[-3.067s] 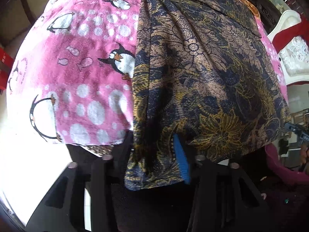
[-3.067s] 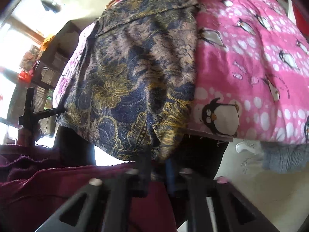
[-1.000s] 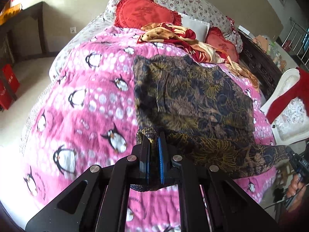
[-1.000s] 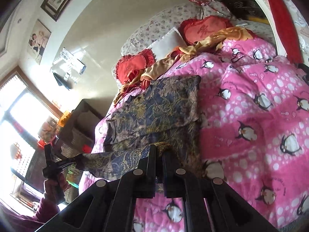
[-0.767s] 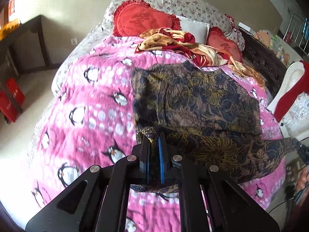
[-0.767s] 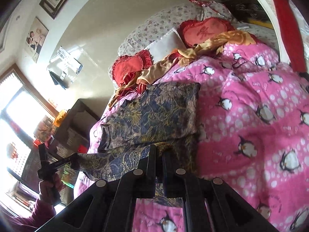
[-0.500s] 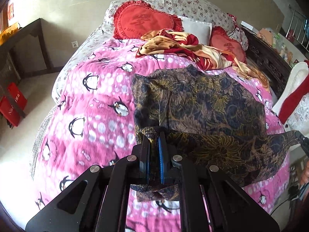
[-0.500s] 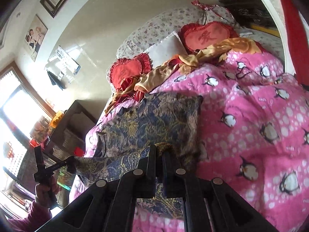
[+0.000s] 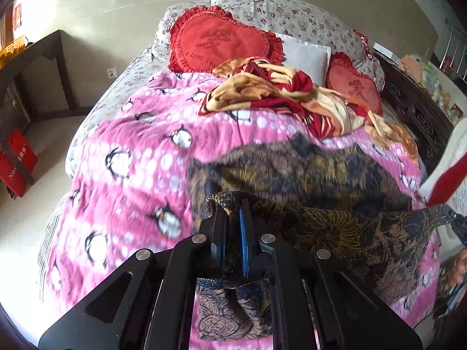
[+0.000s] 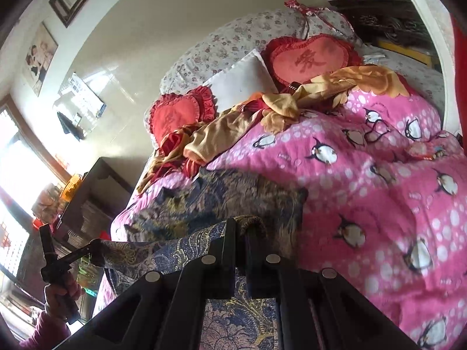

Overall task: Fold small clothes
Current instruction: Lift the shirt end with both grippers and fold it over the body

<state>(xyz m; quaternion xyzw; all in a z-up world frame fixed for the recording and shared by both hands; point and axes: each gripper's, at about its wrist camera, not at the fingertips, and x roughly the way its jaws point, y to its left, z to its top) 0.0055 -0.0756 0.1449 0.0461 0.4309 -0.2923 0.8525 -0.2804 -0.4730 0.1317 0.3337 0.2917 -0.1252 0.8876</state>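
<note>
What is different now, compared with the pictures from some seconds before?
Both grippers, left gripper and right gripper, carried the near edge of the dark patterned cloth forward over the pink penguin blanket, folding it toward the pillows. Both remain shut on the cloth; the bed stays unchanged.

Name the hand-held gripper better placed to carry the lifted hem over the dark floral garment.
Neither alone: left hand-held gripper and right hand-held gripper each clamp one corner of the dark floral garment; move together.
</note>
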